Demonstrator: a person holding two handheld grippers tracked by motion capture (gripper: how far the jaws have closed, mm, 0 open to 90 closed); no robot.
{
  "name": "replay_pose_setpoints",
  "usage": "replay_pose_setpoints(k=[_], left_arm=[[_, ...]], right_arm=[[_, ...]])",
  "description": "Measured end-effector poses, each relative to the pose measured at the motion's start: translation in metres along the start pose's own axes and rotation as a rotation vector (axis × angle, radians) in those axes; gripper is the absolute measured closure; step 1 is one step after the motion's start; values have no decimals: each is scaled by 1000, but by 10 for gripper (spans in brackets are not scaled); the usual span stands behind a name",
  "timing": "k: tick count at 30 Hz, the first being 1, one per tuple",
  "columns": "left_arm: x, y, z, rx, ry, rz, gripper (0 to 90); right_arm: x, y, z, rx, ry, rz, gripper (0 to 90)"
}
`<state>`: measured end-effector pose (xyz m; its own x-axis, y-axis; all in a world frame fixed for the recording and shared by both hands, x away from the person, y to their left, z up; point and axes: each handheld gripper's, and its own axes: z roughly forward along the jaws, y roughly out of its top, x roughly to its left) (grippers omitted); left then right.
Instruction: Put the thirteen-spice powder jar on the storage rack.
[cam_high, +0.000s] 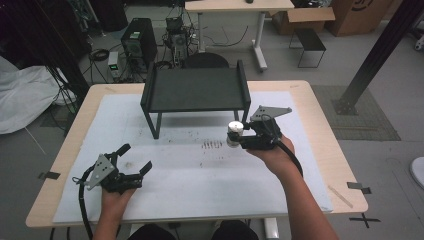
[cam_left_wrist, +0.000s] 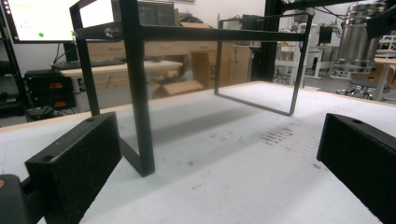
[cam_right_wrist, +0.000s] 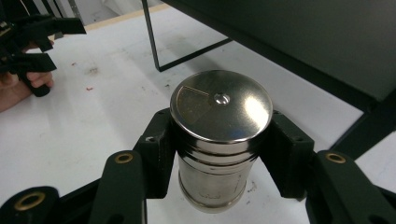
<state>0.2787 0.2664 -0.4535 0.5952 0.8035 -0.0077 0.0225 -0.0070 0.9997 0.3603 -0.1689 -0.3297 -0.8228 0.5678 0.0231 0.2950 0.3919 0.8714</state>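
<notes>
The right gripper (cam_high: 241, 135) was clamped on a steel canister (cam_right_wrist: 219, 135), holding it upright, clear of the white mat (cam_high: 200, 170), at 5 o'clock from the black shelf (cam_high: 195, 90). This looked like the carry step. Next, the canister probably needed lifting above the shelf top before being set down. The left gripper (cam_high: 134, 159) rested at 8 o'clock, jaws wide and empty.

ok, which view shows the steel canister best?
Right gripper view: the steel canister sits close up, lid and body sharp. High view shows it small in the right tongs; left gripper view catches just a part at top right.
</notes>
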Motion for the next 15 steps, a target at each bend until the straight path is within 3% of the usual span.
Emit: replay_pose_setpoints(k=[15], left_arm=[[0, 0, 0, 2, -1, -3, 4]], right_arm=[[1, 32, 7, 1, 9, -13, 492]])
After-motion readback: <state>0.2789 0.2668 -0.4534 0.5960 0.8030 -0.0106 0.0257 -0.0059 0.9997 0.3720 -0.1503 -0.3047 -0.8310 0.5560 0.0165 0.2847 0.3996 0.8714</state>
